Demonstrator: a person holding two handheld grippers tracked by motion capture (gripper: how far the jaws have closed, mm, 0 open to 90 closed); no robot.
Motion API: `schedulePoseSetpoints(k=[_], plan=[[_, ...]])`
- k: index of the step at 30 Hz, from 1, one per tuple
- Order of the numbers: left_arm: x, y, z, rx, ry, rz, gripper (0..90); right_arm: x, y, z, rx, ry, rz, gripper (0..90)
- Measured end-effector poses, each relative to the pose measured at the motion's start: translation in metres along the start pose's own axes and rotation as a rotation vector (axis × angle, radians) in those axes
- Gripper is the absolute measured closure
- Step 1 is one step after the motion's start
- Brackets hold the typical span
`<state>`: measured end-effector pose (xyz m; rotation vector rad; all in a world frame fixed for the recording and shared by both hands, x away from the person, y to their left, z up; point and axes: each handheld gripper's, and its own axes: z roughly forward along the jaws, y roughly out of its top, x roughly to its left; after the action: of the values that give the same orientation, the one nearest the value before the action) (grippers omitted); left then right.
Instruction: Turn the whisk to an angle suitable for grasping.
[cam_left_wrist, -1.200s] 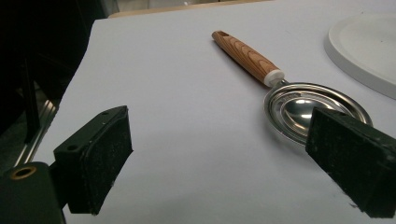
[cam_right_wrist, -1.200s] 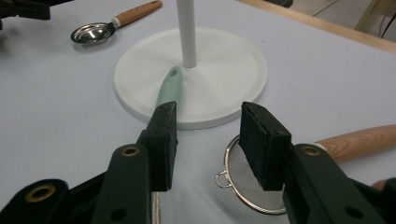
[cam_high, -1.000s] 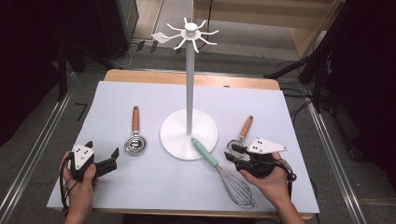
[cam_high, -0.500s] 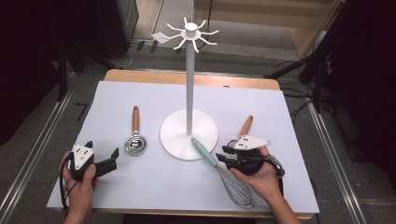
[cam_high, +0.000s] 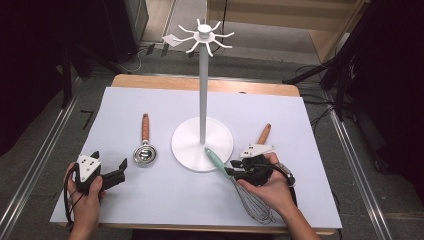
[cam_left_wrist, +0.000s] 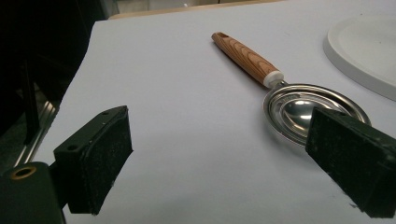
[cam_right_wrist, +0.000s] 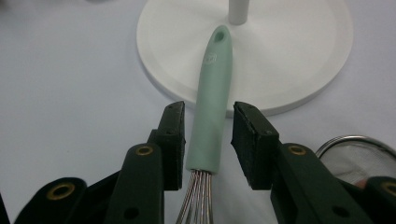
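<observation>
Right tool (cam_right_wrist: 208, 140): jaws closing, not yet gripping | whisk (cam_right_wrist: 212, 100): mint-green handle, steel wires

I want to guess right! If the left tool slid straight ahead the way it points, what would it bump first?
Probably the metal bowl of the wooden-handled scoop. It lies just ahead of the open left tool, toward its right pad; the exact depth is unclear.

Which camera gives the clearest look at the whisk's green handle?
The right gripper view: the green handle fills its centre, lying between the right gripper pads with small gaps either side, its tip over the white stand base. The high view shows it small, partly behind the gripper.
</observation>
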<state>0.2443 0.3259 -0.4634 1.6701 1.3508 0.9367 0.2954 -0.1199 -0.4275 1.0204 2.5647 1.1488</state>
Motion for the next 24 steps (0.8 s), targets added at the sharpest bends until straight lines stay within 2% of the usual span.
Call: schedulePoseSetpoints(k=[2,7,11,24], plan=[[0.0,0.0,0.0,0.0,0.0,-0.002,7.7,0.001,0.002,0.004,0.041,0.01,0.025,66.5],[0.0,0.0,0.0,-0.001,-0.002,-0.003,7.7,0.001,0.003,0.009,0.062,-0.005,0.031,66.6],[0.0,0.0,0.0,-0.001,-0.001,-0.003,7.7,-0.001,0.003,0.015,0.098,-0.026,0.061,67.3],[0.0,0.0,0.0,-0.001,-0.002,-0.003,7.7,-0.001,0.002,0.026,0.148,-0.017,0.097,65.8]])
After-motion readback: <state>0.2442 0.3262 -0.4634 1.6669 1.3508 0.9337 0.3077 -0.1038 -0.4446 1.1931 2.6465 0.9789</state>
